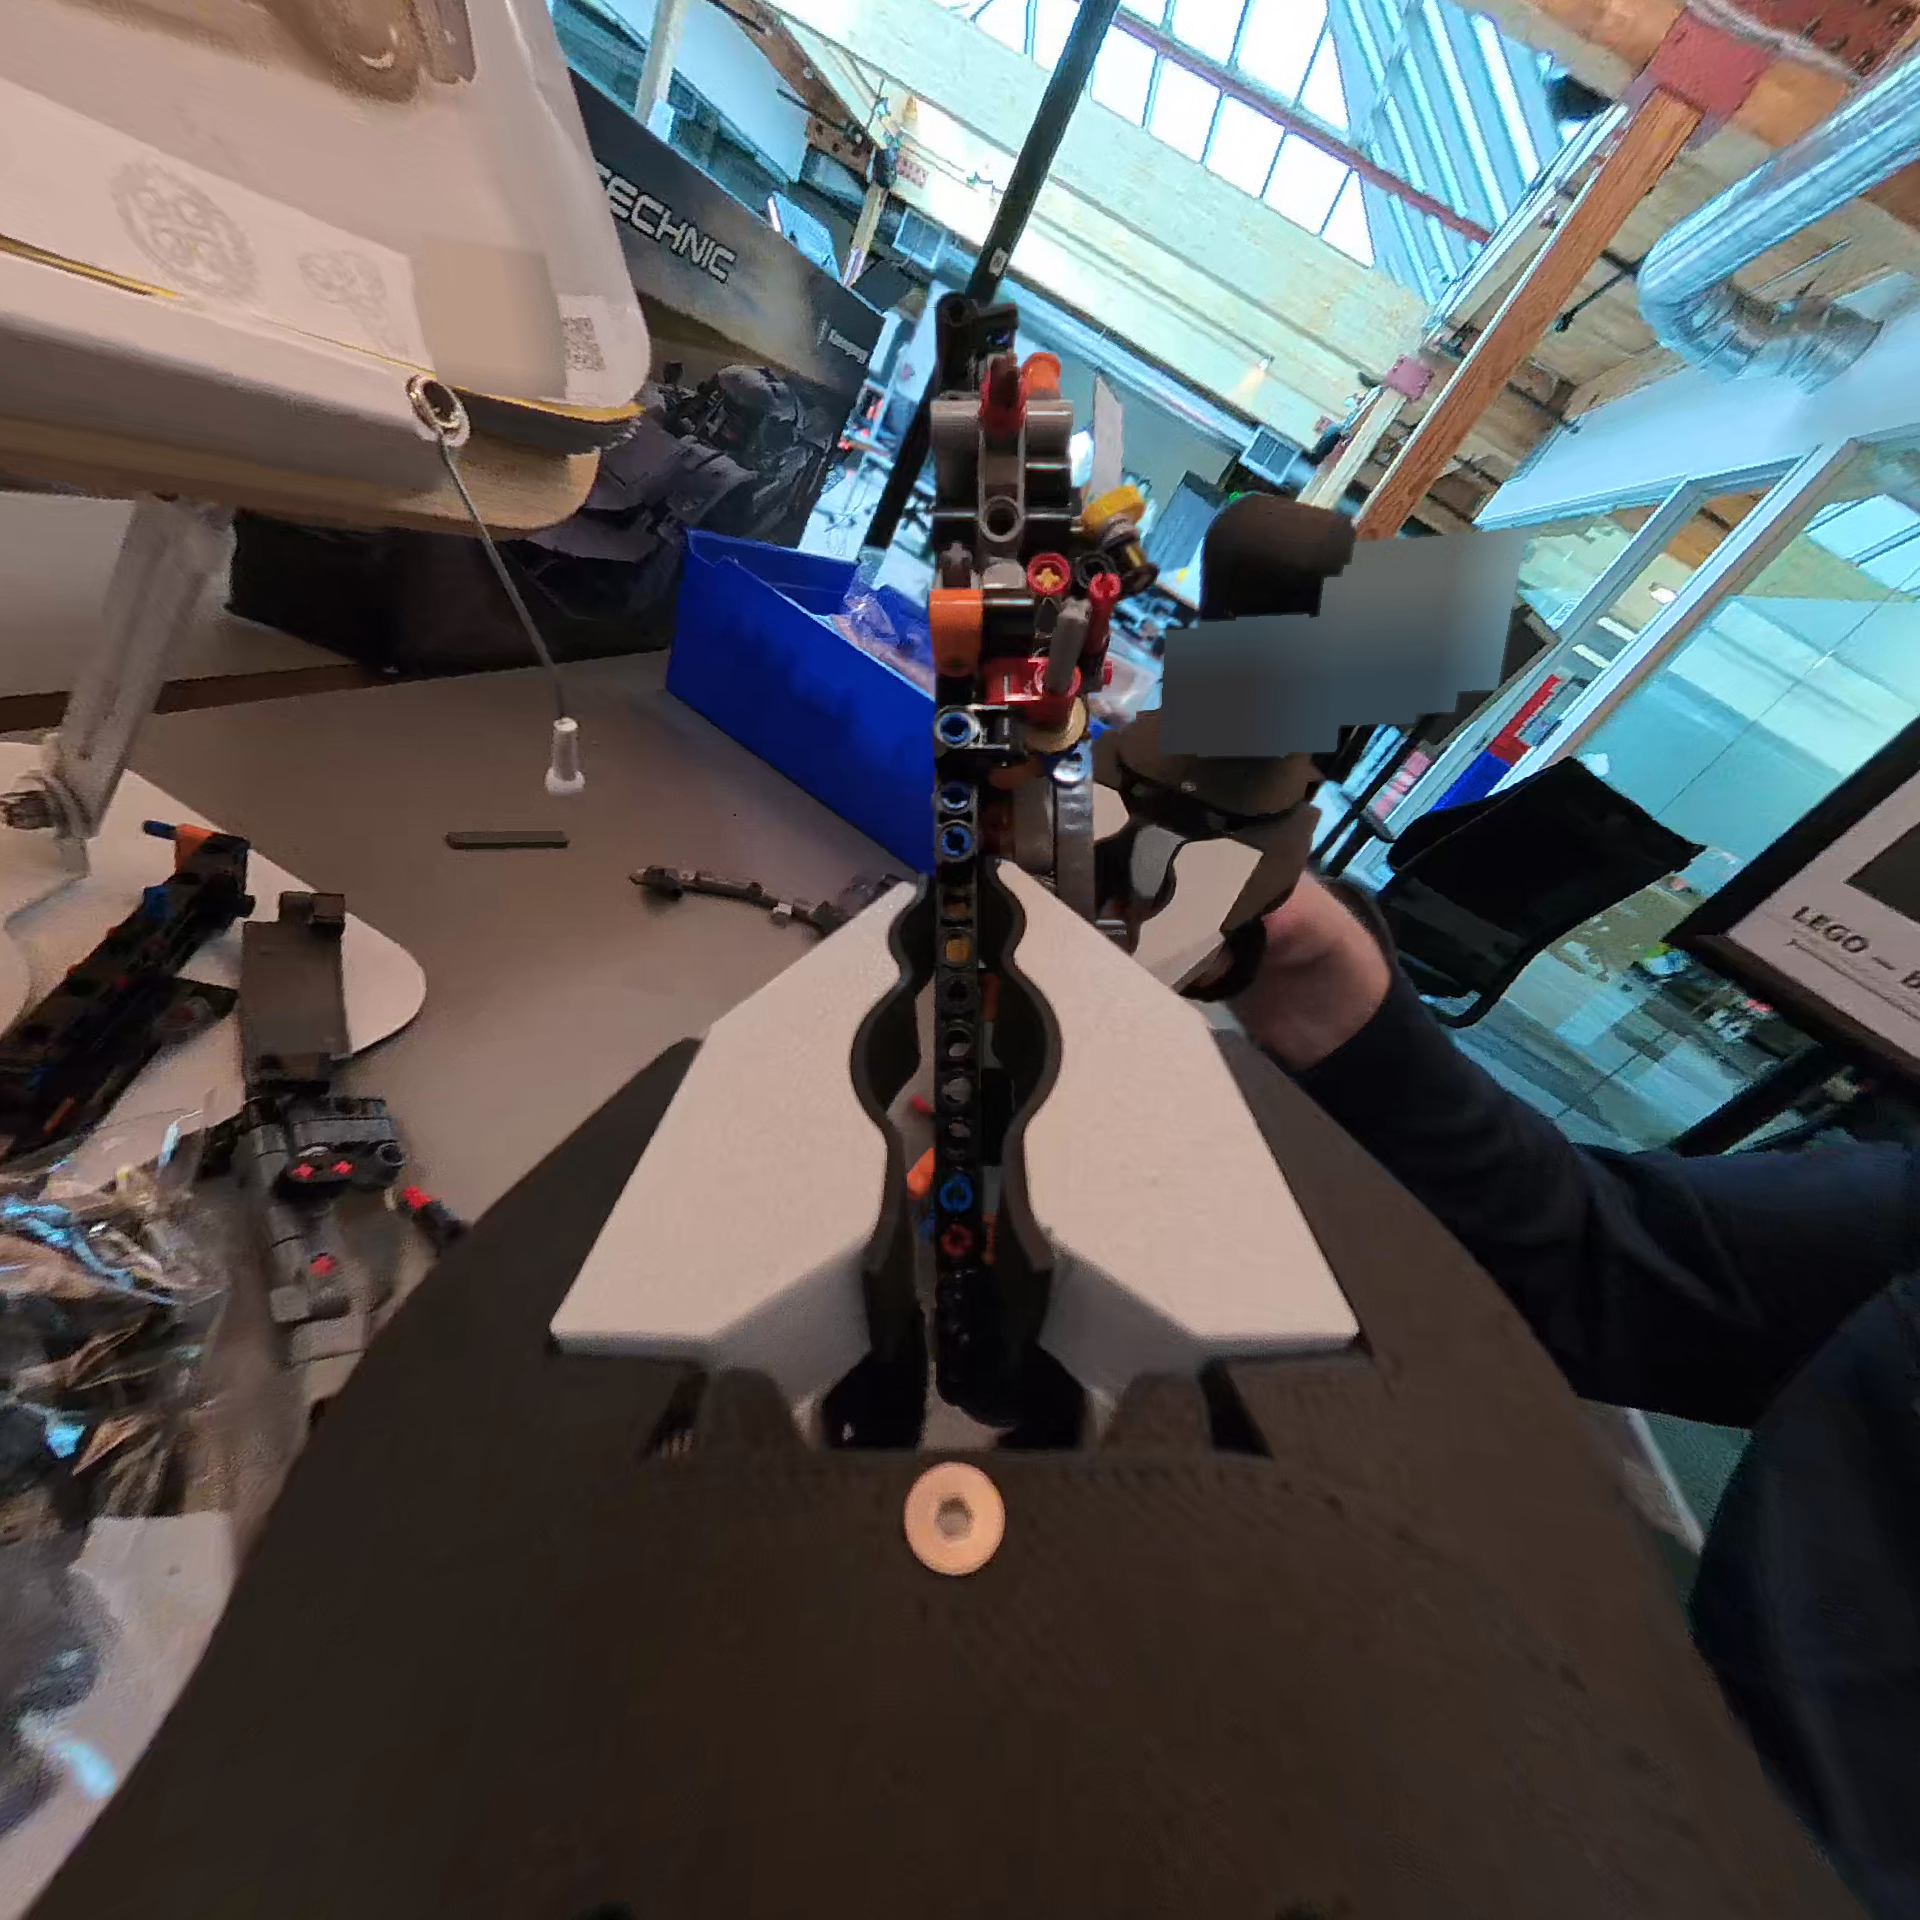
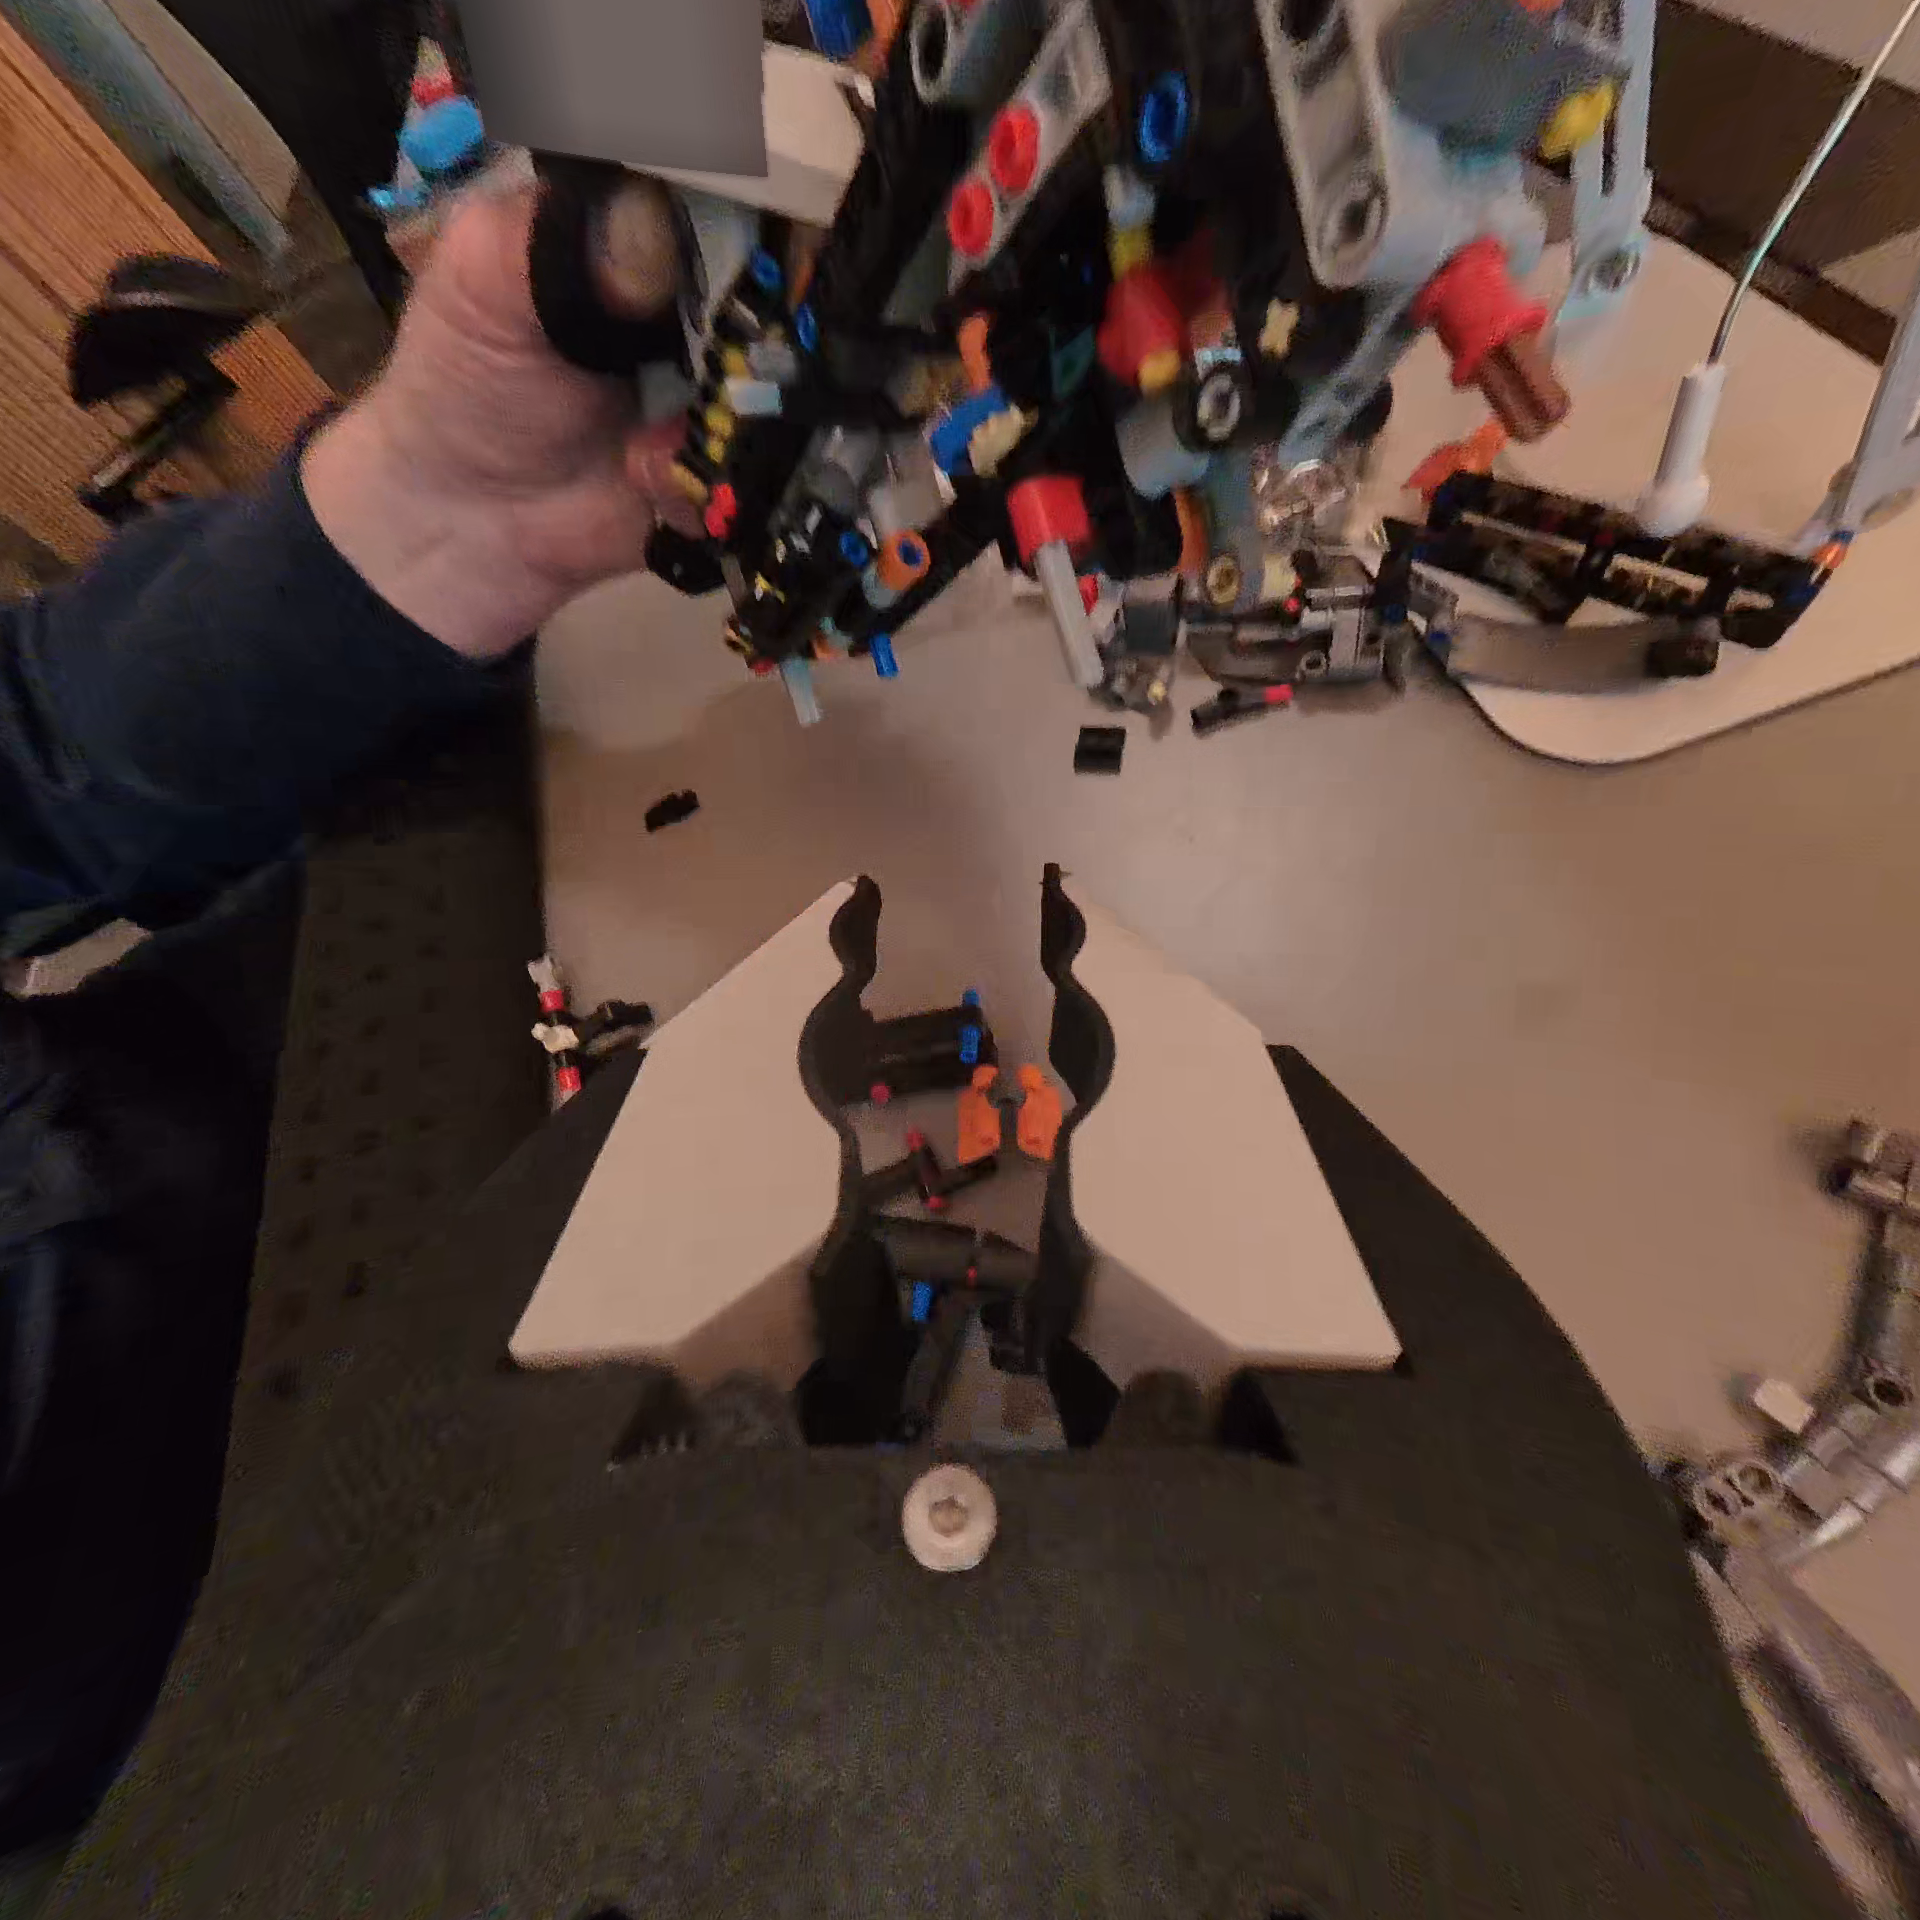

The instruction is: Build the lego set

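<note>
My left gripper (image 1: 956, 894) is shut on the long black beam (image 1: 956, 1039) of a Lego assembly (image 1: 1003, 520) and holds it upright in the air. The assembly is black and grey with red, blue, orange and yellow pins. It also fills the top of the right wrist view (image 2: 1091, 312), beside the hand (image 2: 488, 468) on the left gripper. My right gripper (image 2: 956, 883) is open and empty, pointing down at the table. Between its fingers on the table lie two orange pieces (image 2: 977, 1127), a black part with blue pins (image 2: 920, 1044) and black pins with red ends (image 2: 935, 1174).
A blue bin (image 1: 800, 686) stands behind the assembly. An open instruction book on a white stand (image 1: 260, 260) is at the upper left. Black sub-assemblies (image 1: 114, 987) (image 2: 1590, 571), plastic bags (image 1: 83, 1299), grey parts (image 2: 1860, 1351) and small black pieces (image 2: 1099, 748) lie on the table. Left tips to right tips: about 11 centimetres.
</note>
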The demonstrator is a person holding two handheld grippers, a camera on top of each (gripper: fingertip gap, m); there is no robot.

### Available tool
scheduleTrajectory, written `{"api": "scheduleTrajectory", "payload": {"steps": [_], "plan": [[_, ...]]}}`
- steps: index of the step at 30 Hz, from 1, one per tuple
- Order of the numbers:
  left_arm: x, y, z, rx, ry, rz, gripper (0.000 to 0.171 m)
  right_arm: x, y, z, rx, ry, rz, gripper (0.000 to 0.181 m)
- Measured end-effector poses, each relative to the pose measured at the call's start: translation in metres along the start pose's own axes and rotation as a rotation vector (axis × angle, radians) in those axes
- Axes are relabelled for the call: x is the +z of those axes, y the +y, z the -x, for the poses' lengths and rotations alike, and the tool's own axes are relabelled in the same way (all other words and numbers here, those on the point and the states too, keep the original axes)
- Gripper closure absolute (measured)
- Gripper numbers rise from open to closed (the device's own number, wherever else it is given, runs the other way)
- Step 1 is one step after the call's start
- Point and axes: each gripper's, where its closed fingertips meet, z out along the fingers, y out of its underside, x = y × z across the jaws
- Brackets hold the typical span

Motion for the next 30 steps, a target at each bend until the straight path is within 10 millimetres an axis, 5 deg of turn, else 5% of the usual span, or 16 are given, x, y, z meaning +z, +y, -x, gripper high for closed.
{"api": "scheduleTrajectory", "payload": {"steps": [5,10,14,21,30], "plan": [[0.014,-0.001,-0.018,-0.054,0.114,-0.048,0.167,0.007,-0.039,0.011,0.147,-0.14,-0.264,0.145],[0.012,-0.013,-0.03,-0.089,0.192,-0.133,0.167,-0.017,-0.072,0.012,0.204,-0.254,-0.533,0.167],[0.02,-0.008,-0.036,-0.098,0.226,-0.128,0.167,-0.005,-0.071,0.02,0.203,-0.277,-0.518,0.161],[0.02,-0.014,-0.041,-0.024,0.188,-0.153,0.169,-0.01,-0.076,0.028,0.097,-0.193,-0.487,0.174],[0.021,-0.02,-0.075,0.104,0.168,-0.144,0.169,-0.031,-0.076,0.05,-0.009,-0.285,-0.472,0.175]]}}
